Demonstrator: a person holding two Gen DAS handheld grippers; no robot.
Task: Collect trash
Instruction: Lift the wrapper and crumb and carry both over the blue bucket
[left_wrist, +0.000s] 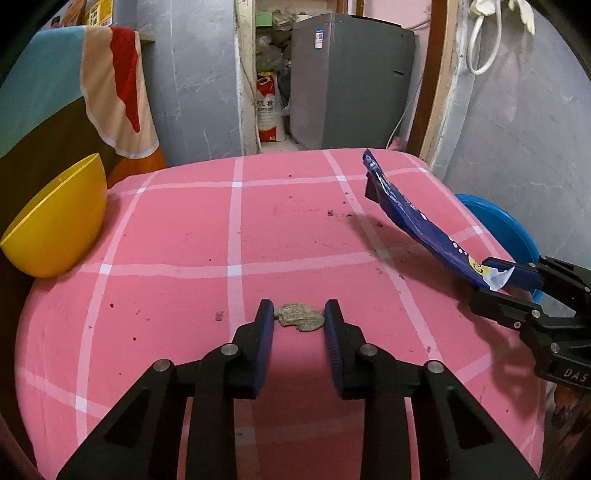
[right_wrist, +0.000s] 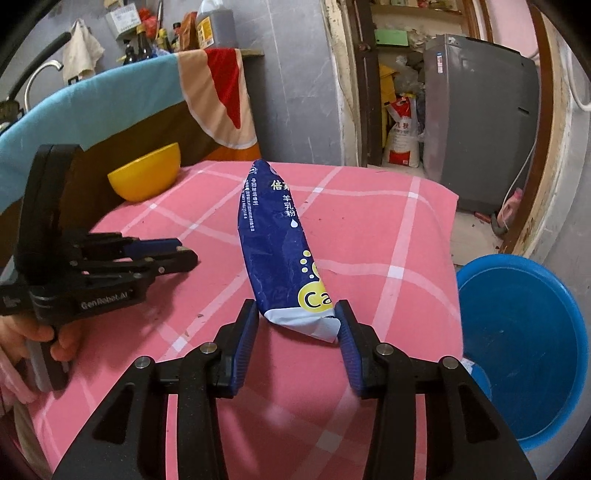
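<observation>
**Clearing a pink checked table, one scrap and one milk-powder pouch at a time**

Sitting at the far left edge of the pink checked tablecloth (left_wrist: 295, 229), a yellow bowl (left_wrist: 55, 225) leans against furniture draped with a teal, peach and red cloth (left_wrist: 110, 85). Near the front of the table, the left gripper (left_wrist: 299, 314) is spread apart with its blue-padded fingers (left_wrist: 264, 332) bracketing a small crumpled brownish scrap (left_wrist: 301, 317) that lies flat on the cloth; the left pad touches or nearly touches it, and the other pad sits just beside it, so nothing is clamped. In the right wrist view this gripper's body reads "GenRobot.AI", and a hand (right_wrist: 55, 339) holds its handle. Crumbs dot the cloth. Farther right, the right gripper (right_wrist: 297, 314) pinches the white bottom edge of a dark blue pouch (right_wrist: 277, 240), which is raised off the table and angled away from the camera. Its print shows the Chinese characters 羊乳粉, a yellow circle with "Ca" and yellow bubbles. Beyond the table's right edge stands a blue plastic tub (right_wrist: 524, 350). In the doorway behind, a grey washing machine (left_wrist: 351, 81) and a red-and-white sack (left_wrist: 269, 110) stand side by side.
</observation>
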